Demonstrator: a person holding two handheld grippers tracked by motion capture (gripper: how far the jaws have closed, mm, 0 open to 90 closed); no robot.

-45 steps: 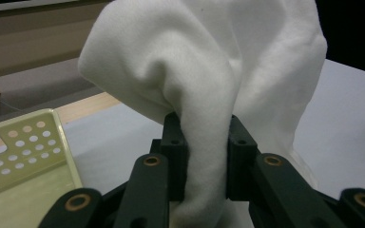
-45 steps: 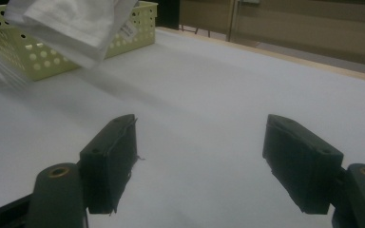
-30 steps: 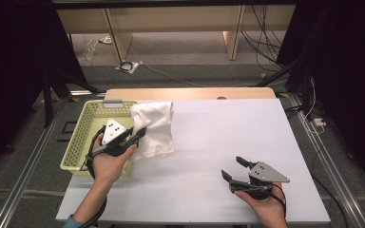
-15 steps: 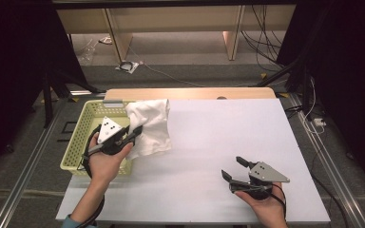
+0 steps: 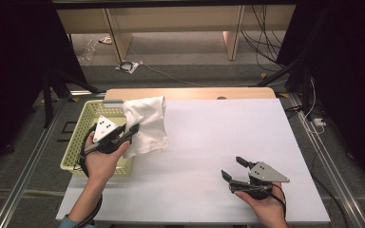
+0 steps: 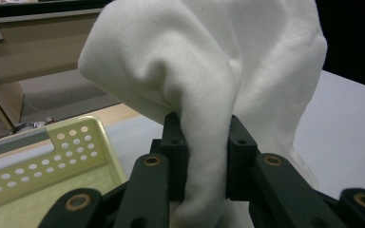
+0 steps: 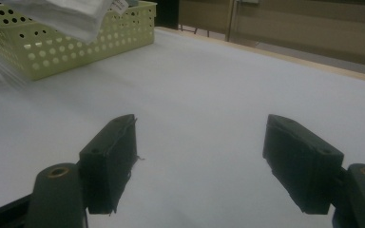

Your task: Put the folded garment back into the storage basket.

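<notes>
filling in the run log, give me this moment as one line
left gripper: shut on white cloth | cloth: lifted beside yellow basket | right gripper: open, empty, over table

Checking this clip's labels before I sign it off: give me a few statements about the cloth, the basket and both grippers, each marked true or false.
1. The left gripper is clamped on the white cloth. True.
2. The right gripper holds a corner of the cloth. False: its jaws stand open with nothing between them, over the bare white table.
3. The cloth lies folded flat inside the basket. False: it hangs bunched from the left gripper, draped past the basket's rim onto the table.
4. The basket is pale yellow-green with perforated walls. True.
5. The basket sits at the table's left edge in the high view. True.
</notes>
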